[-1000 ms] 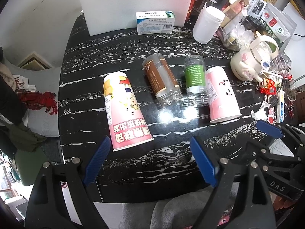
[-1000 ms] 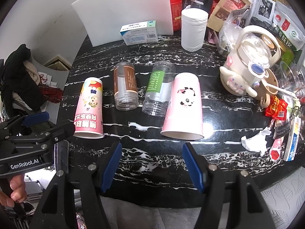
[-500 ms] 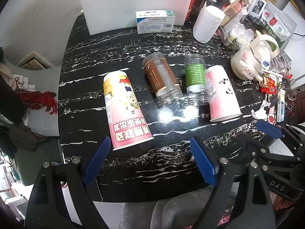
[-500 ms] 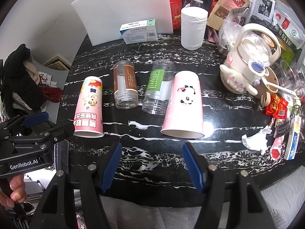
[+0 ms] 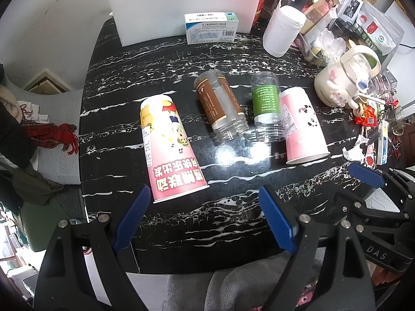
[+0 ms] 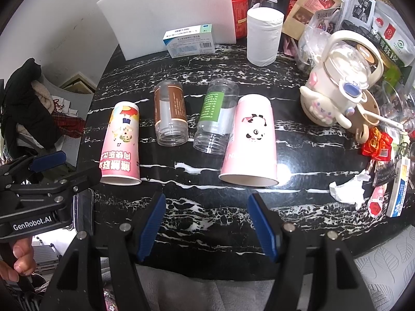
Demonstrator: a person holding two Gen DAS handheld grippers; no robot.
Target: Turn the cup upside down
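Note:
Several cups lie on their sides in a row on the black marble table point(image 5: 181, 223), mouths toward me. From the left: a pink cartoon paper cup point(image 5: 168, 150) point(image 6: 122, 142), a clear brown-label cup point(image 5: 220, 106) point(image 6: 170, 114), a clear green-label cup point(image 5: 265, 106) point(image 6: 215, 119), and a pink panda paper cup point(image 5: 302, 127) point(image 6: 251, 140). My left gripper point(image 5: 205, 220) is open and empty, near the table's front edge below the cartoon cup. My right gripper point(image 6: 207, 223) is open and empty, in front of the panda cup. Each gripper shows in the other's view.
A white foam board point(image 6: 166, 7), a medicine box point(image 5: 211, 27) and a white tissue roll point(image 6: 263, 36) stand at the back. A cream kettle point(image 6: 334, 83), snack bags, a crumpled paper point(image 6: 346, 191) and small clutter crowd the right side. Clothes point(image 6: 28, 103) lie left of the table.
Both views have shifted very slightly; the cups have not moved and both grippers stay open.

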